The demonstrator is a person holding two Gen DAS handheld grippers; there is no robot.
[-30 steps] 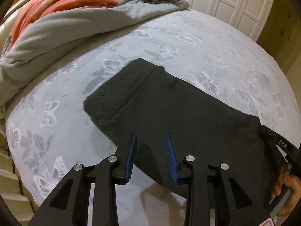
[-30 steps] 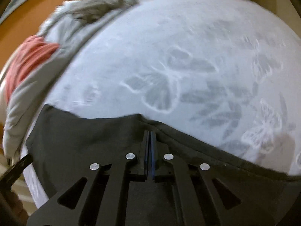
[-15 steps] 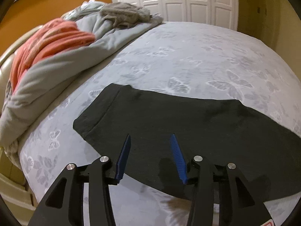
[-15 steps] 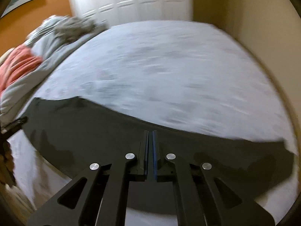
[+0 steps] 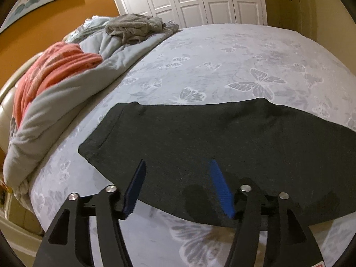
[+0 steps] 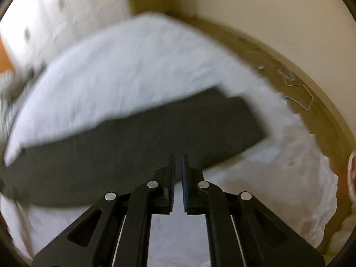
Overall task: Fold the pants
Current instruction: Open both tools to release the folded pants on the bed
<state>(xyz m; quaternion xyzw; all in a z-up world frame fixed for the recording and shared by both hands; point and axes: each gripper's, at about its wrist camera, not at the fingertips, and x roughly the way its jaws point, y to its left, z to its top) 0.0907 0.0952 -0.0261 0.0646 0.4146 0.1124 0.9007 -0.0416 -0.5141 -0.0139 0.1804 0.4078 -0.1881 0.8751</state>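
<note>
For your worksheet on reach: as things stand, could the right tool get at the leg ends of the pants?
Probably yes. The right tool, jaws opening with nothing between them, hangs over the pants, and the leg ends lie flat ahead on the bed, uncovered.

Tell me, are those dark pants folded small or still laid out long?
Laid out long: the pants lie flat across the bed, leg ends stacked.

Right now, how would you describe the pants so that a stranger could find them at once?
Look at the bed with the pale butterfly-print sheet. Blankets are heaped along its left side; on the near part lies one long, flat garment, the pants. They are the only dark charcoal thing there, smooth and spread out, unlike the crumpled grey blanket and coral blanket.
</note>
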